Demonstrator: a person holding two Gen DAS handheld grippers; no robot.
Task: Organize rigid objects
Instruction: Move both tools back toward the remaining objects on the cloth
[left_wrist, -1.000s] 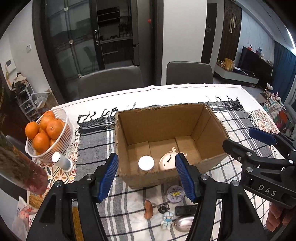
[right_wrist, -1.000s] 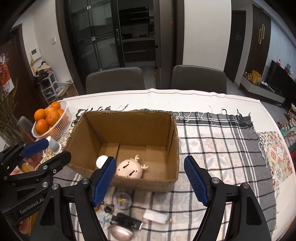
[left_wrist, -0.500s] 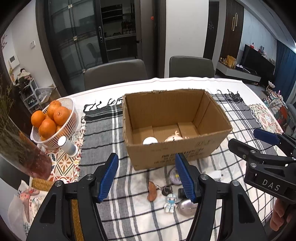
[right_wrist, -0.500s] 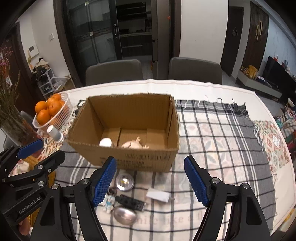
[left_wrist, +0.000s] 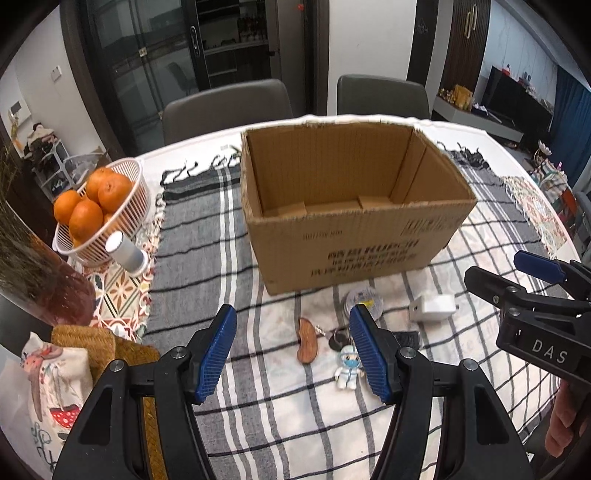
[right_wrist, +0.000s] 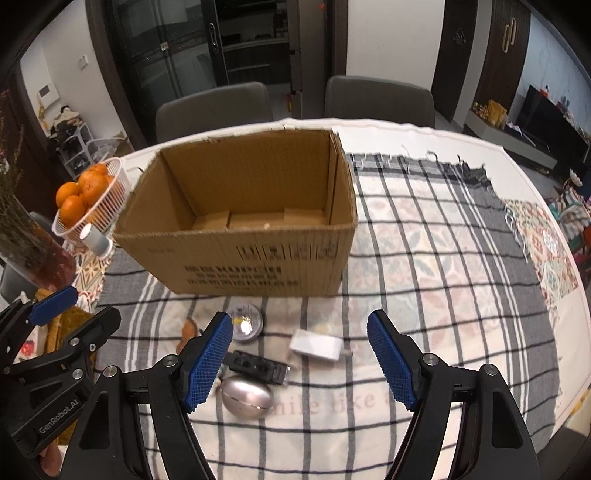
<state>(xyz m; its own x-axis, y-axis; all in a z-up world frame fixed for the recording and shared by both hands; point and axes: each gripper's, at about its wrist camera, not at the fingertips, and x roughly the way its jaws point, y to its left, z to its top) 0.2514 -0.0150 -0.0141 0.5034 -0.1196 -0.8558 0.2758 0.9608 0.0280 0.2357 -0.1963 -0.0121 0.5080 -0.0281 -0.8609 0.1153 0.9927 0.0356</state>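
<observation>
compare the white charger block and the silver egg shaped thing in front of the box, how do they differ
The white charger block is boxy, flat-sided and matte; the silver egg-shaped thing is rounded and shiny, with a seam around it. The charger block lies nearer the cardboard box; the egg lies nearer the right gripper, by its left finger. Both rest loose on the plaid cloth, ungripped.

Left gripper (left_wrist: 291, 354): black moulded frame, two arms ending in blue ribbed pads (left_wrist: 216, 354), silver screws at the pivots; seen lower left of the right wrist view, white lettering "GenRobot.AI". Right gripper (right_wrist: 300, 360): same build (blue cross-hatched pads, silver screws); at right edge of the left wrist view, white "DAS" marking.
</observation>
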